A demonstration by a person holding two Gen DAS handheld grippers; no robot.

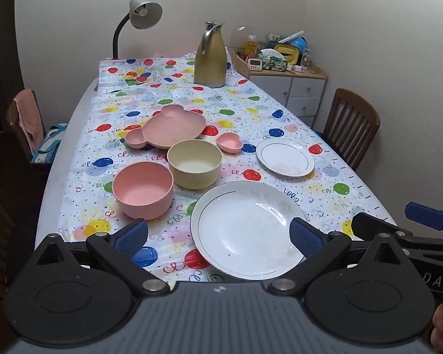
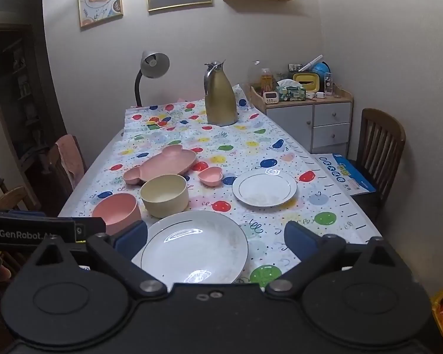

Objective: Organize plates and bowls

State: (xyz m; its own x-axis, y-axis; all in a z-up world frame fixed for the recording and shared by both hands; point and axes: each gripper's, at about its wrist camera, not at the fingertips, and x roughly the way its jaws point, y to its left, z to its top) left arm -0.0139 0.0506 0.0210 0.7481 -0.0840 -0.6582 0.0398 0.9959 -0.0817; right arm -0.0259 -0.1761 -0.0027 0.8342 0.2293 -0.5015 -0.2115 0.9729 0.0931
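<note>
Both tongs gape empty: the left gripper (image 1: 218,236) and right gripper (image 2: 215,240) hover over the large white plate (image 1: 248,230). Bowls wait at eleven o'clock, the small plate (image 1: 285,157) at one. A shallow rim pinch could let glossy china slip.

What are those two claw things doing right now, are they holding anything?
Left gripper: open, holding nothing, above the large white plate.
Right gripper: open, holding nothing, above the same plate.
</note>
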